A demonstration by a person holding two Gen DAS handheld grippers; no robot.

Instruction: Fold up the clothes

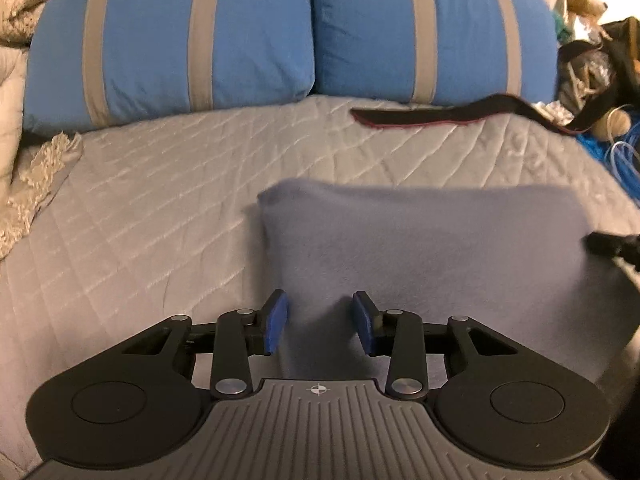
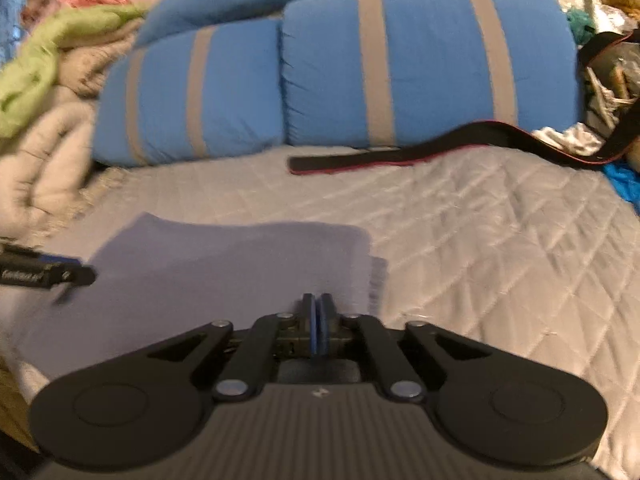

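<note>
Bedding comes first: a grey quilted bed (image 1: 160, 216) is backed by two blue striped pillows (image 1: 172, 44), with a black strap (image 1: 420, 114) laid before them. A folded grey-blue garment (image 1: 420, 248) is spread flat on the quilt. The left gripper (image 1: 320, 322) is angled down over its near edge, jaws parted, a fabric ridge between them ungripped. The right gripper (image 2: 319, 326) is pinched shut at the garment's right edge; whether cloth is caught cannot be told
</note>
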